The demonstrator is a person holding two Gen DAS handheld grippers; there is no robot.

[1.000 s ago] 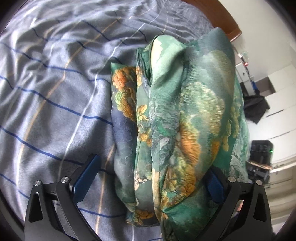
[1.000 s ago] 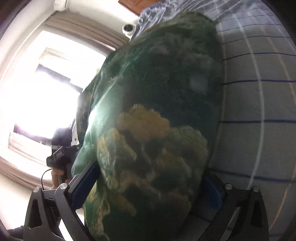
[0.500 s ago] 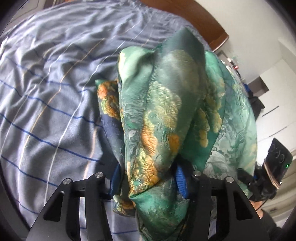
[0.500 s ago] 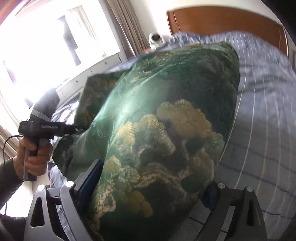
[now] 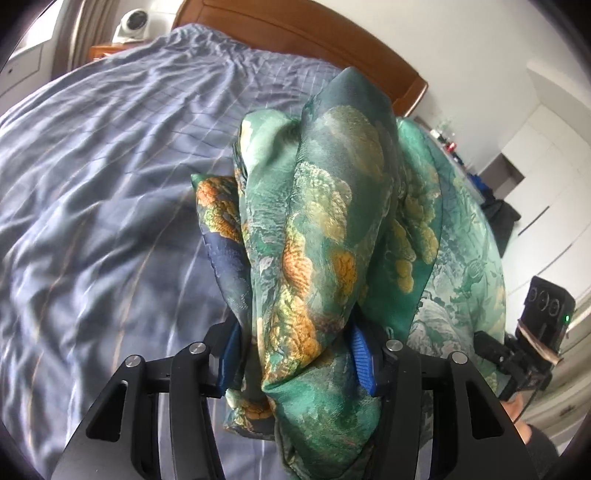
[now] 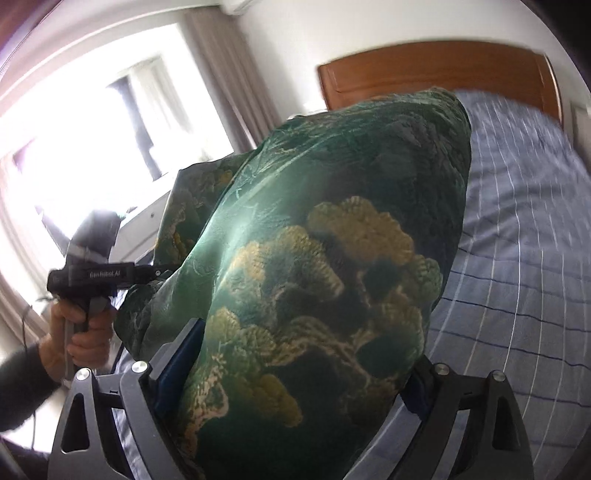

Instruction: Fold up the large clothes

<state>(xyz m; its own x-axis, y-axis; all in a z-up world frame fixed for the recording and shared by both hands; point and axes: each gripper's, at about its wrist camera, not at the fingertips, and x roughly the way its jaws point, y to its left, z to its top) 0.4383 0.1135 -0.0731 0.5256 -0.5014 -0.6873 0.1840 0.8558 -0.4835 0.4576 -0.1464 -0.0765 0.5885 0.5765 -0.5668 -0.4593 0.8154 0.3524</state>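
1. A bed [image 5: 110, 192] covered in a grey-blue striped sheet fills the left and centre of the left wrist view; it also runs down the right side of the right wrist view.
2. A large green garment [image 5: 325, 229] with gold and orange floral patches is bunched and lifted above the sheet. It rises from the bottom centre of the left wrist view to the upper middle. In the right wrist view the same cloth billows across the centre of the frame.
3. A brown wooden headboard [image 5: 314, 33] curves along the top of the left wrist view and sits at the upper right of the right wrist view.
4. A bright window [image 6: 92, 155] with beige curtains takes up the upper left of the right wrist view.
5. The left gripper [image 5: 295, 354], at the bottom centre of its own view, has its blue-padded jaws drawn close together, pinching a thick fold of the garment.
6. The right gripper [image 6: 291, 384], at the bottom of its own view, has its jaws spread wide with the cloth draped between them; whether they press the cloth cannot be told.
7. A small white camera [image 5: 133, 22] stands at the upper left of the left wrist view.
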